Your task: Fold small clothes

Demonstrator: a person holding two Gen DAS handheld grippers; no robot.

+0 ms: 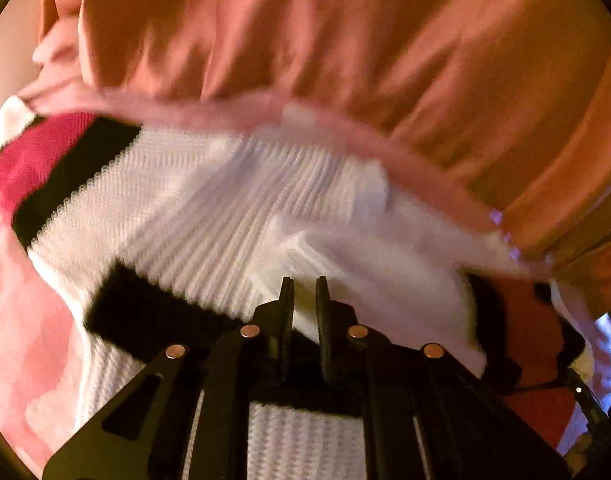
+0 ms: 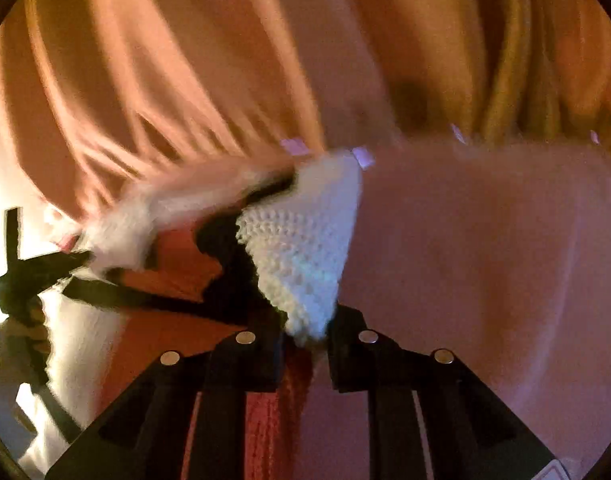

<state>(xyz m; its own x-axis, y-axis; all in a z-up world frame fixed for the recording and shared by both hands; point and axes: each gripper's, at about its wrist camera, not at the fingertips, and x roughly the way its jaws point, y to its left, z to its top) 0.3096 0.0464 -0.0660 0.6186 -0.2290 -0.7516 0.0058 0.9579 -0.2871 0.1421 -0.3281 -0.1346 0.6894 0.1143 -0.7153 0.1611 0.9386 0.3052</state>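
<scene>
White ribbed knit, pinched in the narrow gap of the left gripper, which is clenched on an edge of the knitted garment. Clamped likewise in the right gripper: one white corner of the same piece, with red yarn just under the jaws. Stretched between both, sagging a little, apparently raised, with black and red stripes toward one end. Lying under it, a pale pink cloth; beyond that, wrinkled orange fabric, perhaps a bed sheet, not possible to tell. Judged soft, light and stretchy, not slippery, not fragile. Better to hold at the corners or at the ribbed hem, pinching the full thickness, to avoid pulling single stitches out of shape.
</scene>
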